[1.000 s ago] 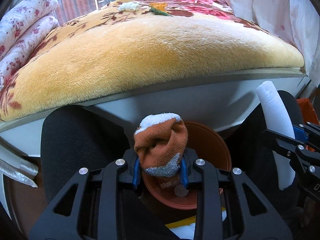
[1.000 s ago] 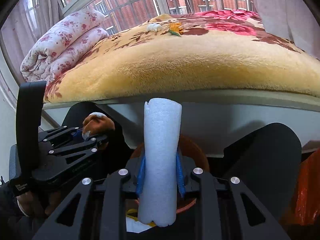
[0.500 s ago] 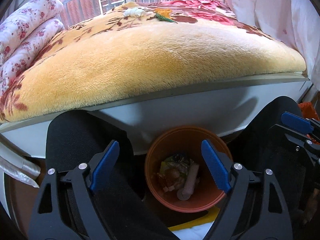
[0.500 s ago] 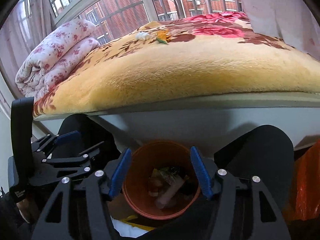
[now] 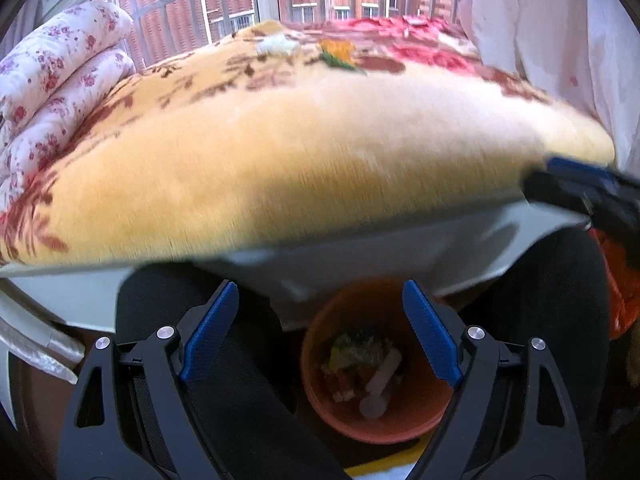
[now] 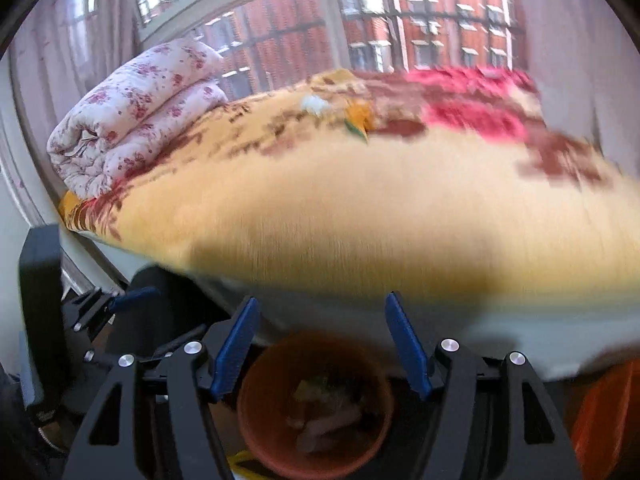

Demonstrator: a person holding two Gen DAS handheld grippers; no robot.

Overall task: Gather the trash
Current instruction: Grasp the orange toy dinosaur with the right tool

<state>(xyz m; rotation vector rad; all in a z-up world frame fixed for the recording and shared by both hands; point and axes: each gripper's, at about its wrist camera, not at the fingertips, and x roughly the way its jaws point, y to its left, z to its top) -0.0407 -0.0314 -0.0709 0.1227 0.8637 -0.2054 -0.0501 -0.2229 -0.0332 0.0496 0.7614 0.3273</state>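
An orange trash bin [image 5: 416, 420] stands on the floor by the bed and holds a white foam tube [image 5: 380, 376] and other scraps. It also shows in the right wrist view [image 6: 256, 432], blurred. My left gripper [image 5: 318, 332] is open and empty above the bin. My right gripper [image 6: 320, 340] is open and empty above the bin too. On the bed's far side lie a white crumpled piece [image 5: 278, 44] and an orange and green piece [image 5: 340, 54], also seen in the right wrist view as white [image 6: 316, 104] and orange [image 6: 358, 118] bits.
A bed with a yellow flowered blanket [image 5: 280, 160] fills the view ahead. A folded floral quilt [image 6: 132, 112] lies at its left end. A barred window [image 5: 224, 4] is behind. An orange bag [image 6: 600, 420] sits at the right. My right gripper [image 5: 588, 196] shows at the left view's right edge.
Both grippers opened and dropped the sock and the foam tube into the bin. Since then both have lifted and tilted up toward the bed; the views are motion-blurred.
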